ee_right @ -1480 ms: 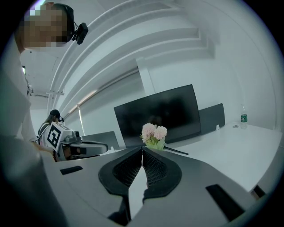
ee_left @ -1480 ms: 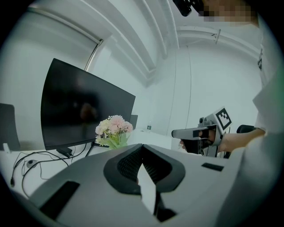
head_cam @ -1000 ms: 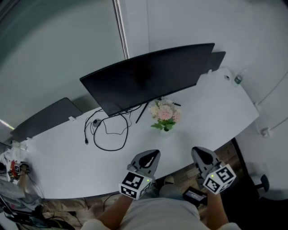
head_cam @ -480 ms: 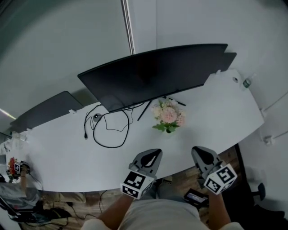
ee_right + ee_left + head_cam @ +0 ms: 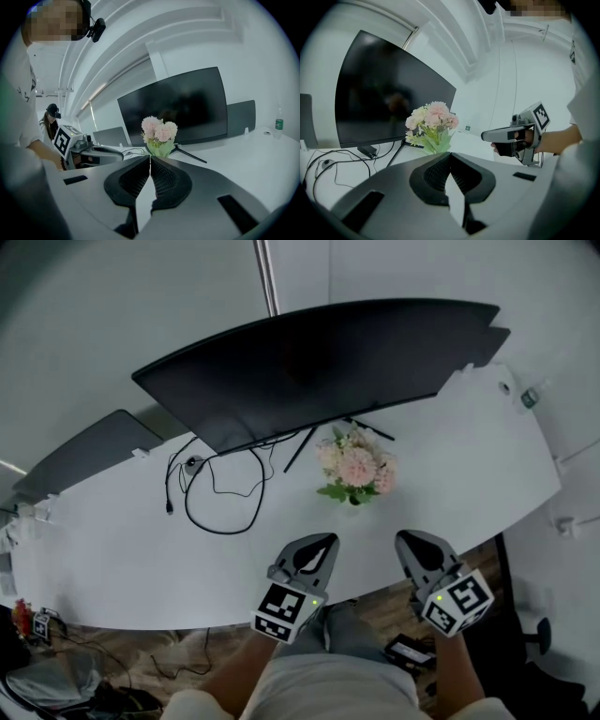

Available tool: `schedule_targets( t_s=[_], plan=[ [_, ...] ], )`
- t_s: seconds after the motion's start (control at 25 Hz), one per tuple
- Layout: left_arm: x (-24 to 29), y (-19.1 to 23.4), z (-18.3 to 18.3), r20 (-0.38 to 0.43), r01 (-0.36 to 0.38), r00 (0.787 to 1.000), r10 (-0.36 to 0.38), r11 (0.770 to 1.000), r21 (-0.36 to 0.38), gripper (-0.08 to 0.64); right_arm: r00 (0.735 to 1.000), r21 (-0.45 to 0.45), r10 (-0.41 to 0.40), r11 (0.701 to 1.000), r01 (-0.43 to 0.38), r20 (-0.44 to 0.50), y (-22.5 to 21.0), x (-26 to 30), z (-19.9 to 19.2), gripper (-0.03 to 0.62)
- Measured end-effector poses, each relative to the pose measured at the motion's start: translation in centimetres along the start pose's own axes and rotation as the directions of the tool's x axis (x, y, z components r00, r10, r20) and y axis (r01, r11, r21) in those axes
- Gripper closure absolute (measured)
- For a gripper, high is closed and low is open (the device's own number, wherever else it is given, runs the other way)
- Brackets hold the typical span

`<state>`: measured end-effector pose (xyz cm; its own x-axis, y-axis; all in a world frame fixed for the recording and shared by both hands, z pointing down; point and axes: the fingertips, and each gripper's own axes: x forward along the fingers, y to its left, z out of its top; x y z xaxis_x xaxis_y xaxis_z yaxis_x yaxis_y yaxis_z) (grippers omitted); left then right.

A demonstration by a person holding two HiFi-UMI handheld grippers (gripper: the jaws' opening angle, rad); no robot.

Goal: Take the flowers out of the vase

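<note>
White desk (image 5: pixel 112 540) nearer than a second ago, both tools edging in, nothing grasped.
At left, clenched shut and empty: left gripper (image 5: pixel 317 547), tip now over the near desk edge. Ahead and between the two tools, upright in front of the monitor (image 5: pixel 309 362): flowers (image 5: pixel 356 468), lower and larger in the head view than before, untouched, vase hidden under the leaves. At right, likewise pinched shut on nothing: right gripper (image 5: pixel 412 549). Reads as approach only; need to part the jaws before closing on the stems.
</note>
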<state>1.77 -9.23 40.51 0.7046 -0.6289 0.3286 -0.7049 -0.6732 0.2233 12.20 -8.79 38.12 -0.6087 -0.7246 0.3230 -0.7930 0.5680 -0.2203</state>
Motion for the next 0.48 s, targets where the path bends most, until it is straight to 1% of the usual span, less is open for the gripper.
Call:
schedule_targets(
  t_s=[0.48],
  plan=[
    [3.2,2.4,-2.7,-0.041,-0.013,0.999,0.012,1.000,-0.020,0.557,1.000,-0.024,0.016,1.000,-0.017,-0.025,-1.6,4.7,-1.7,0.558]
  ],
)
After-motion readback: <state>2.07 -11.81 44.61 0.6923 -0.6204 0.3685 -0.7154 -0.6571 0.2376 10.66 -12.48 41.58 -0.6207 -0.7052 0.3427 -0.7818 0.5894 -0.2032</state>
